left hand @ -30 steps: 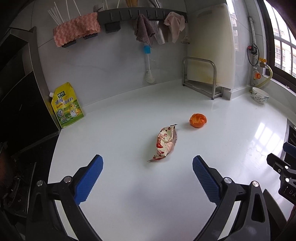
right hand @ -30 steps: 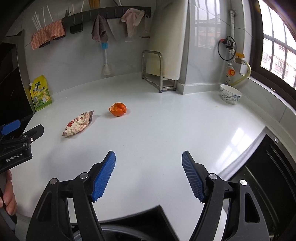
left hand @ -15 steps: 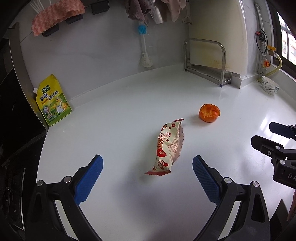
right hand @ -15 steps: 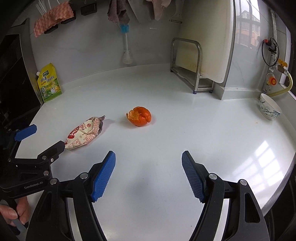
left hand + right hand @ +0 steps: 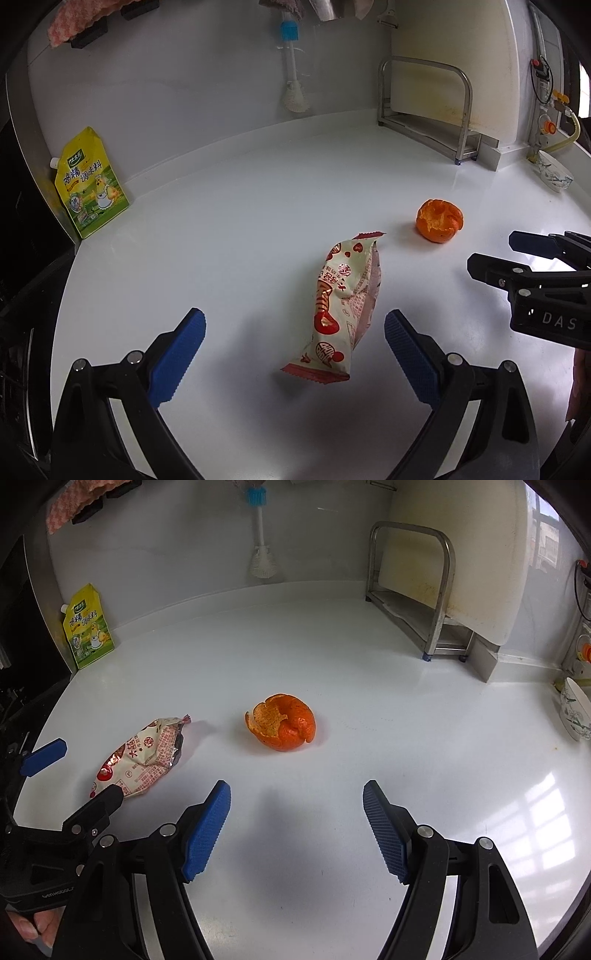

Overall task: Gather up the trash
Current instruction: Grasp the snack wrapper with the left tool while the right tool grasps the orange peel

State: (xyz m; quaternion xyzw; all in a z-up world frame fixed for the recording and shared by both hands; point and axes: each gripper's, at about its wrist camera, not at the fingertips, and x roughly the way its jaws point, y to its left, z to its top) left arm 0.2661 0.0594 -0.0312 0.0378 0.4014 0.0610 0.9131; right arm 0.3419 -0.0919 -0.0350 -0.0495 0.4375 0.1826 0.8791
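Snack wrapper [image 5: 343, 310] lies between my left gripper's [image 5: 293, 354] wide-apart jaws; my right gripper [image 5: 297, 825], jaws apart, tilts toward orange peel [image 5: 282, 722] on the white worktop [image 5: 369, 672].

Wrapper [image 5: 345, 306] left of peel [image 5: 439, 220], on counter [image 5: 240, 229].

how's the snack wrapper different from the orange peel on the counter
The snack wrapper is long, flat and printed cream and red; the orange peel is a rounded, curled, plain orange shell. The wrapper lies between the left gripper fingers; the peel lies ahead of the right gripper. Both rest untouched on the white counter.
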